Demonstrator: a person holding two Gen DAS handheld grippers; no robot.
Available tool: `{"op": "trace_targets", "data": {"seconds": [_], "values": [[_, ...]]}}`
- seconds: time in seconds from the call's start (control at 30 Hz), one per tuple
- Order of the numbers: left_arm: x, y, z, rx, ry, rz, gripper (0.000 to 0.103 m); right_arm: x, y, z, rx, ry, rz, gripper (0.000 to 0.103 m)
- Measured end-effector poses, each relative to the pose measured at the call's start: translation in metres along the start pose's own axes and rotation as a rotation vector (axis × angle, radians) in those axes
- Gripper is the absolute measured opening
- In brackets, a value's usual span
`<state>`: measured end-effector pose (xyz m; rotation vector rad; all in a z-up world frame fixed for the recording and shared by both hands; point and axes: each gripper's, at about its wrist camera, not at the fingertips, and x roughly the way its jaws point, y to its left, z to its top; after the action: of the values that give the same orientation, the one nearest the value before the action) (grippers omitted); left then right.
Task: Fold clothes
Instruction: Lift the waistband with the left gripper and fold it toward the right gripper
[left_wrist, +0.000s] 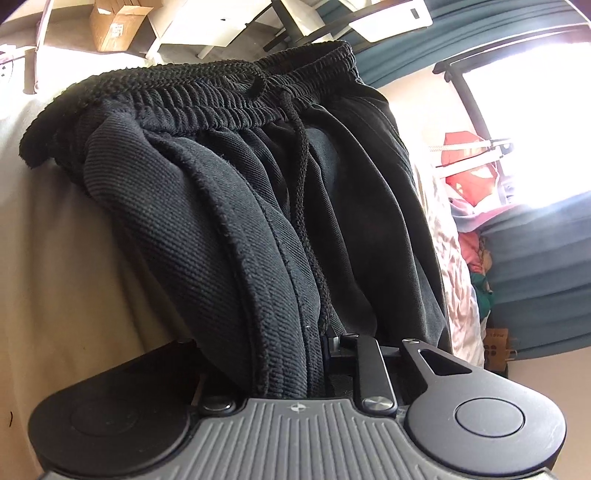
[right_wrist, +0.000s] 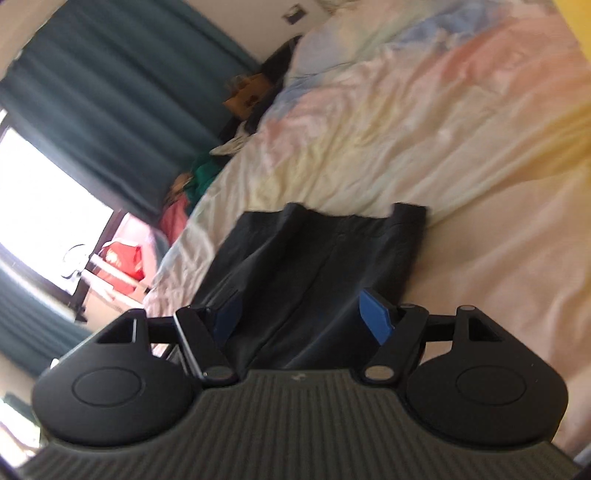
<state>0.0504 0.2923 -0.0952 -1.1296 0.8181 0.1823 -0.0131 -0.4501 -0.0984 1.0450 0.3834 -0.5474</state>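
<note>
Risk: bunched black drawstring trousers (left_wrist: 229, 206) could slip the left gripper (left_wrist: 314, 354) and collapse onto the bed (right_wrist: 461, 147); its fingers are buried in cloth, so its opening cannot be judged. Right gripper (right_wrist: 301, 319) is wide open astride the trouser legs near the bed's edge, clamping nothing.

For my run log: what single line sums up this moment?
stage: mid-fold | left gripper: shut on black trousers | right gripper: open, astride trousers | surface: bed

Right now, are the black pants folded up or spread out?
Bunched, not neatly folded: the black pants drape in loose pleats from the left gripper.
</note>
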Motion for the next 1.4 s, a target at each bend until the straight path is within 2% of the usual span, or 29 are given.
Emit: {"op": "trace_targets", "data": {"seconds": [0.1,0.17,0.23,0.27,0.33,0.37,0.43,0.53,0.6,0.63,0.67,0.73,0.83,0.93,1.0,1.3,1.4], "values": [[-0.001,0.0,-0.001,-0.017,0.007,-0.006,0.025,0.017,-0.043,0.003,0.145,0.066,-0.053,0.073],[-0.002,0.006,0.0,-0.061,0.025,-0.027,0.026,0.029,-0.05,0.002,0.159,0.093,-0.031,0.073],[-0.002,0.011,0.001,-0.105,0.041,-0.034,0.033,0.042,-0.052,0.002,0.167,0.108,0.0,0.073],[0.001,0.014,0.002,-0.13,0.055,-0.031,0.044,0.051,-0.051,0.002,0.177,0.111,0.021,0.073],[0.003,0.024,0.003,-0.165,0.069,-0.047,0.046,0.069,-0.05,0.003,0.197,0.116,0.065,0.072],[0.002,0.026,0.003,-0.18,0.067,-0.053,0.047,0.078,-0.051,0.004,0.219,0.124,0.077,0.065],[0.001,0.03,0.003,-0.22,0.06,-0.072,0.049,0.09,-0.05,0.006,0.227,0.114,0.081,0.06],[-0.003,0.033,0.004,-0.257,0.034,-0.093,0.05,0.102,-0.046,0.01,0.223,0.093,0.138,0.054],[-0.005,0.032,0.006,-0.252,0.012,-0.084,0.05,0.11,-0.046,0.01,0.217,0.096,0.129,0.048],[-0.005,0.031,0.007,-0.241,0.004,-0.076,0.05,0.114,-0.047,0.011,0.21,0.097,0.117,0.04],[-0.005,0.028,0.007,-0.217,0.0,-0.063,0.049,0.117,-0.047,0.01,0.201,0.099,0.101,0.029],[-0.006,0.022,0.006,-0.17,-0.018,-0.041,0.044,0.122,-0.05,0.011,0.187,0.108,0.081,0.015],[-0.011,0.014,0.004,-0.114,-0.048,-0.017,0.039,0.119,-0.049,0.011,0.16,0.096,0.09,0.011],[-0.017,0.014,0.001,-0.098,-0.059,-0.013,0.032,0.113,-0.047,0.011,0.14,0.073,0.096,0.007],[-0.024,0.009,-0.002,-0.082,-0.08,-0.037,0.017,0.107,-0.045,0.012,0.126,0.053,0.104,0.007],[-0.06,-0.009,-0.016,-0.013,-0.174,-0.144,0.01,0.079,-0.03,0.017,0.068,-0.029,0.119,0.006],[-0.081,-0.003,-0.024,-0.028,-0.201,-0.193,0.01,0.069,-0.029,0.017,0.068,-0.05,0.119,0.006]]}}
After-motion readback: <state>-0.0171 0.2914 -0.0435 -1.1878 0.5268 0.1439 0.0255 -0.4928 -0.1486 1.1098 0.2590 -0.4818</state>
